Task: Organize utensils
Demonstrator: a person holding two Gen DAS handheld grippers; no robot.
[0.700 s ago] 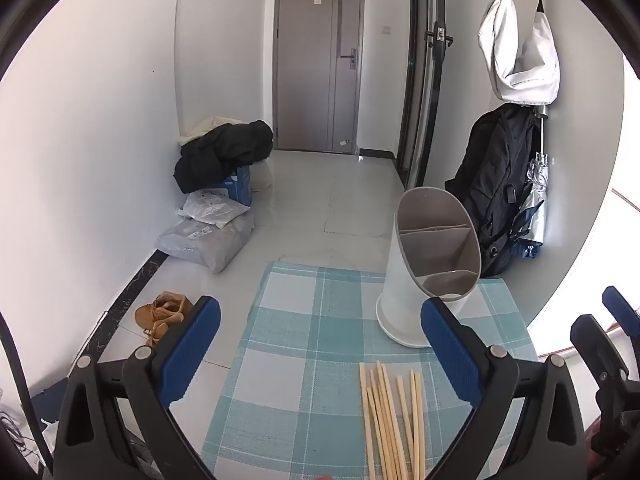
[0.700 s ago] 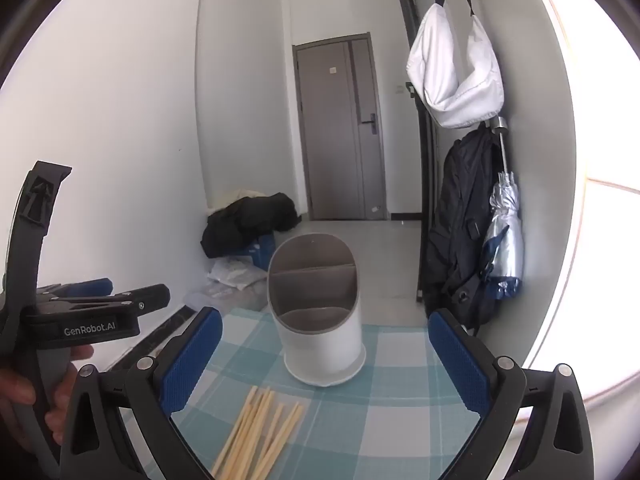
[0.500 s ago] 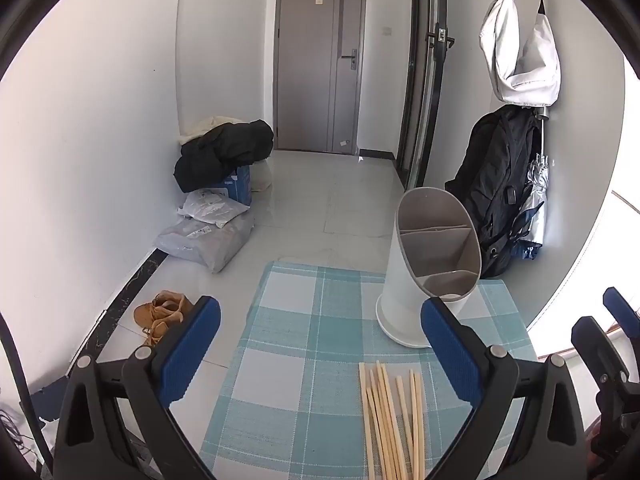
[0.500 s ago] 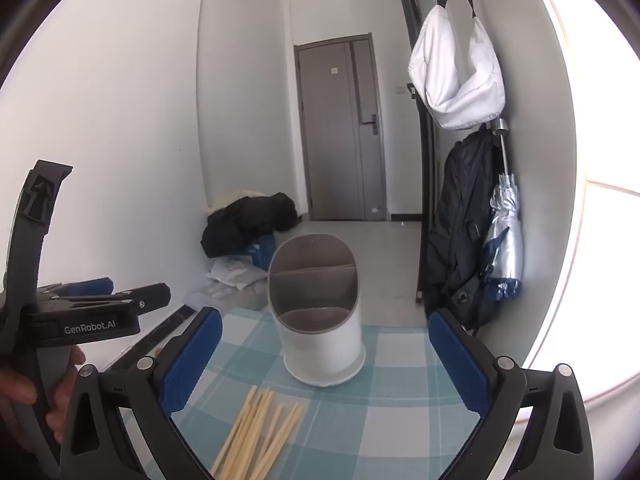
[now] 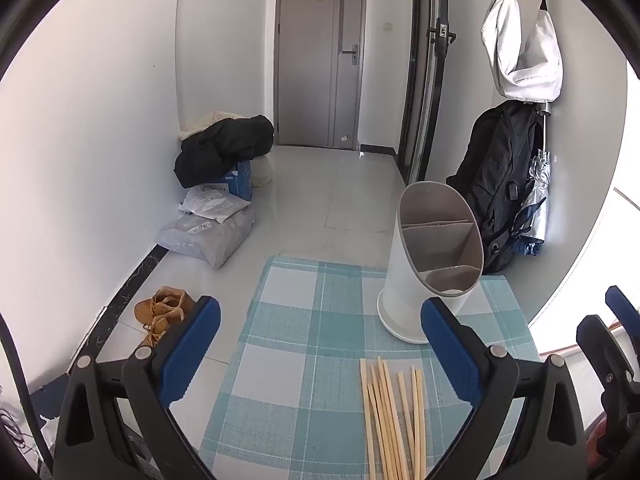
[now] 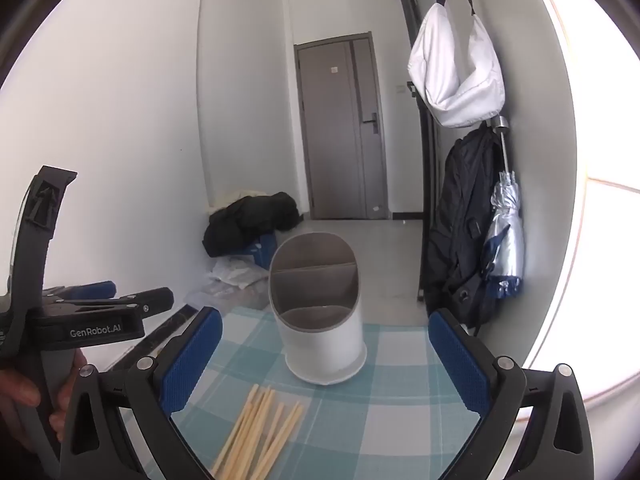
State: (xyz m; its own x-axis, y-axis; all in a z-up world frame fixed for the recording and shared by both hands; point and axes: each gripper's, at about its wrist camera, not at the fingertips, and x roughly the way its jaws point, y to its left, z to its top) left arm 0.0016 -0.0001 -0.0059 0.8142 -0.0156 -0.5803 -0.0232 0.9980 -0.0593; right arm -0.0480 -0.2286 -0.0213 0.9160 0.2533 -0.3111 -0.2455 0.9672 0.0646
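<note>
While both the left gripper [image 5: 320, 354] and the right gripper [image 6: 325, 354] gape wide and empty, a careless pinch could scatter the loose wooden chopsticks [image 5: 390, 412] (or tip the white utensil holder [image 6: 318, 316]).

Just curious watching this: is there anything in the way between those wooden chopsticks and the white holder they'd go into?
Nothing visible. Only bare checked cloth lies between the chopsticks and the white holder, whose compartments look empty and open at the top.
</note>
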